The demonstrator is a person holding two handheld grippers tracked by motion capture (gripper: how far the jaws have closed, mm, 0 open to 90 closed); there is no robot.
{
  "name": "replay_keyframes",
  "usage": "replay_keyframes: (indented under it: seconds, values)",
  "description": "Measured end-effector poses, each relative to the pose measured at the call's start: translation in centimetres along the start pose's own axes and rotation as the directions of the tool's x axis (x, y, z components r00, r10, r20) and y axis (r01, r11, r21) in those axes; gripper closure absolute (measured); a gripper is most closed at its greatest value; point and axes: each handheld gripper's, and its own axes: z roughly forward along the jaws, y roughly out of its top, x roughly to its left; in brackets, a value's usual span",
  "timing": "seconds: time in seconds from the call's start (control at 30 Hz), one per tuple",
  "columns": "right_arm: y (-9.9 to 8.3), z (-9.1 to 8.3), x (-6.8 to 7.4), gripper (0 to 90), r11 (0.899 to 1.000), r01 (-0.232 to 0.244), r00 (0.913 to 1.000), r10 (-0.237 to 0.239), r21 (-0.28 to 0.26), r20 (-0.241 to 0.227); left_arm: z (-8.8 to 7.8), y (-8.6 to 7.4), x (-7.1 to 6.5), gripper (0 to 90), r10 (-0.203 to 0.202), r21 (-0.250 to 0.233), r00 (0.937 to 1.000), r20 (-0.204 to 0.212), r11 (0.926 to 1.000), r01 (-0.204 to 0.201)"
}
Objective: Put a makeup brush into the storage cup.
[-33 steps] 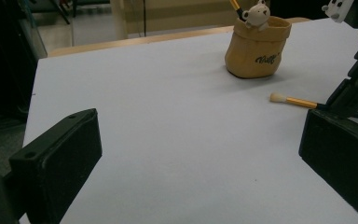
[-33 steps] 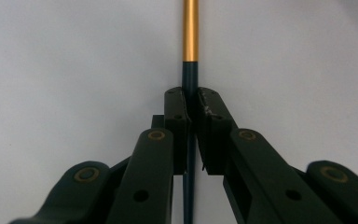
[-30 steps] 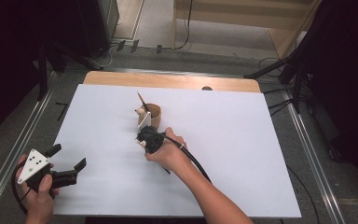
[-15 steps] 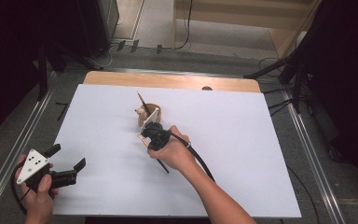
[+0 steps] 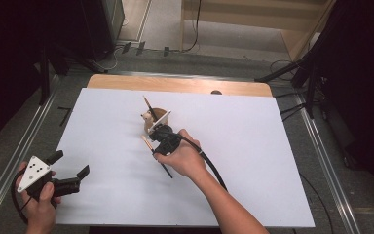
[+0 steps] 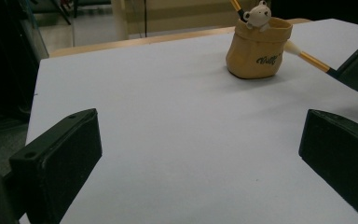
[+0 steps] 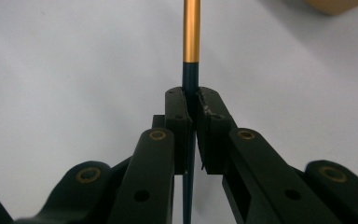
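Note:
A tan bag-shaped holder (image 5: 151, 122) with a small bear figure on its rim stands at mid-table, one brush (image 5: 148, 105) upright in it. My right gripper (image 5: 155, 143) hovers just in front of the holder, shut on the dark handle of a second paintbrush (image 5: 164, 168). In the right gripper view the jaws (image 7: 191, 95) clamp that handle just below its gold ferrule (image 7: 191, 32). The left gripper view shows the holder (image 6: 258, 51) and this brush's white tip (image 6: 291, 46) beside it. My left gripper (image 5: 70, 178) is held at the near left corner, open, with nothing between its jaws (image 6: 200, 154).
A white sheet (image 5: 272, 161) covers most of the wooden table (image 5: 175, 84). Metal rails run along both sides of the table. The right gripper's cable (image 5: 214, 168) trails back over the forearm.
The right hand has lifted and carried the brush a little farther up the table, closer to the holder. The left hand has stayed in place.

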Motion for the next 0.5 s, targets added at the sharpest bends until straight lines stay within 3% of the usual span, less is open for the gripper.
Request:
replay_keyframes:
  seconds: [0.23, 0.5]
  values:
    - [-0.3, -1.2, -0.4, 84.8, 0.995, 0.004, 0.9997, -0.006, -0.096, -0.024, 0.1, 0.0, 0.0, 0.0, 0.001, 0.005, 1.0, -0.002, 1.0, -0.001]
    - [-0.6, -2.1, -0.3, 84.8, 0.98, 0.032, 0.9985, -0.04, -0.198, -0.037, 0.1, 0.0, -0.2, 0.0, 0.004, 0.008, 1.0, 0.002, 1.0, -0.004]
